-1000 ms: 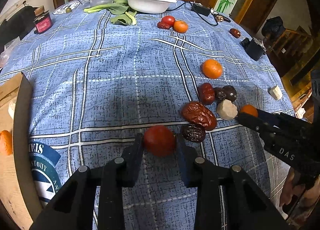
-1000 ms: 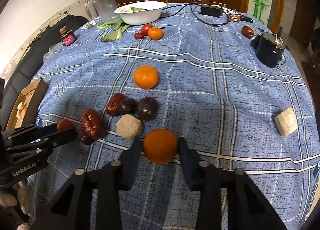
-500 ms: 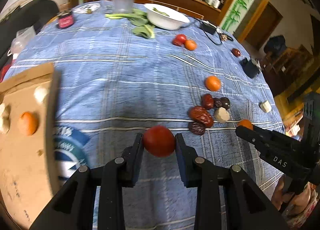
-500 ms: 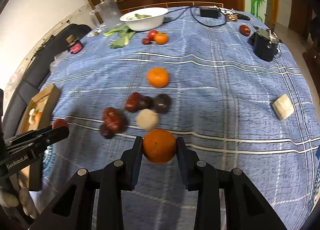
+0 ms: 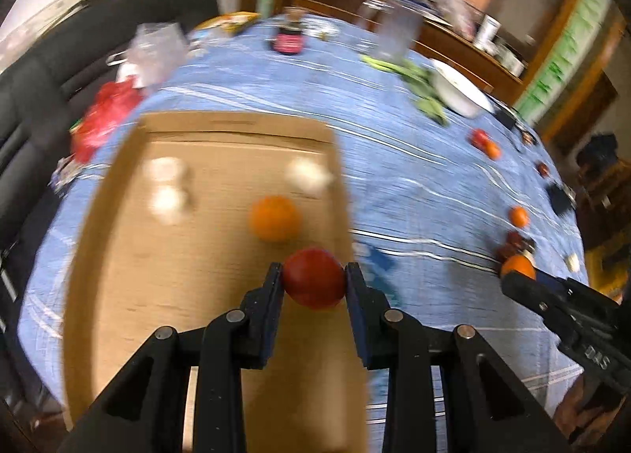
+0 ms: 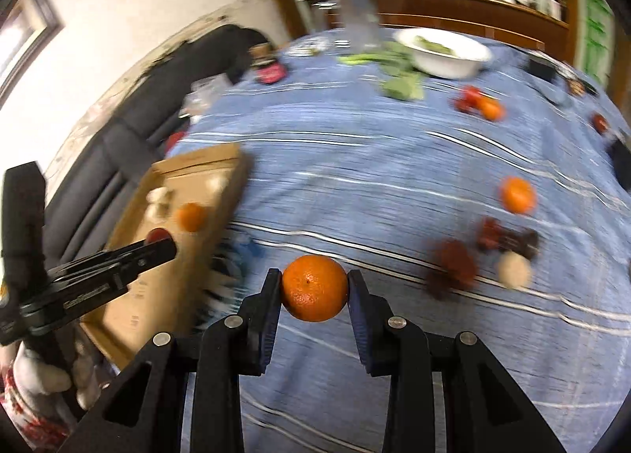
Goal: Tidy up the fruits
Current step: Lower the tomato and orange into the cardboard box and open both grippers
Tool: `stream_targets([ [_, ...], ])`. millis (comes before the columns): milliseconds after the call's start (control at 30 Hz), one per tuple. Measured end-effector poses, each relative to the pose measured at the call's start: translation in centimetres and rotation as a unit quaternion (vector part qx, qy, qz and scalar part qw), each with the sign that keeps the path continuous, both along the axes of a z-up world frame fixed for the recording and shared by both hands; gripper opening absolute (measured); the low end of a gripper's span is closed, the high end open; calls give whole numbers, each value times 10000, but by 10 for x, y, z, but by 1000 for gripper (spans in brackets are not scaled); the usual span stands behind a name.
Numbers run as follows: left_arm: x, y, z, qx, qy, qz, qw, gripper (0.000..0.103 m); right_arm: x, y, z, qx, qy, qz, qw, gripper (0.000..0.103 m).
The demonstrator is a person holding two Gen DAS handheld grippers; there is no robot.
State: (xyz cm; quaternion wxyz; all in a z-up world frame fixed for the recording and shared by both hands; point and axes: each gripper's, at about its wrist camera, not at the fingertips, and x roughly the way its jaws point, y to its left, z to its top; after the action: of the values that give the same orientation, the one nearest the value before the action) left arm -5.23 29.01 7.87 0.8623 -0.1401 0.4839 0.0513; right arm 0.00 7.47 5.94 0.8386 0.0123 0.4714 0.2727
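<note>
The left gripper [image 5: 314,282] was clamped on a red fruit [image 5: 314,278], held above the near edge of the cardboard box [image 5: 165,256], where an orange [image 5: 275,218] and some blurred pale pieces lay. The right gripper [image 6: 314,289] pinched a second orange [image 6: 314,288] over the blue tablecloth [image 6: 355,161], right of the box, with more fruit scattered further right

Tomato [image 5: 313,282] over box [image 5: 118,192]; bowl [image 5: 459,88] beyond.
</note>
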Motion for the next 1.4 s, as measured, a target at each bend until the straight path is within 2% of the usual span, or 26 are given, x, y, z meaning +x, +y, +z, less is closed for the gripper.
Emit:
stream_targets([
  [133,-4,45,-6,-15,159,363,9992,30,-1,54,-1,106,90,430,9990,36],
  [267,-1,71,-17,-15,312,461,9985,30,-1,98,-10,85,211,696,9973,36],
  [400,4,87,-29,-53,456,463,9979,30,1,137,-25,-70,293,882,9956,37],
  [567,6,98,-41,-129,553,441,9974,30,7,165,-46,-301,420,944,9942,37],
  [767,10,101,-41,-56,503,333,9982,31,16,180,-62,-492,500,923,9933,37],
  [1067,6,104,-33,-77,476,426,9979,31,14,188,-66,-635,379,1036,9919,38],
  [1200,0,103,-16,69,306,584,9978,46,11,184,-55,-514,269,1007,9932,43],
  [1267,-3,99,-6,213,234,658,9973,49,8,178,-47,-446,174,966,9942,43],
  [1333,-4,90,4,379,208,711,9965,60,5,169,-39,-356,101,877,9955,44],
  [1400,-5,81,12,503,170,704,9961,63,2,154,-30,-220,61,716,9972,47],
])
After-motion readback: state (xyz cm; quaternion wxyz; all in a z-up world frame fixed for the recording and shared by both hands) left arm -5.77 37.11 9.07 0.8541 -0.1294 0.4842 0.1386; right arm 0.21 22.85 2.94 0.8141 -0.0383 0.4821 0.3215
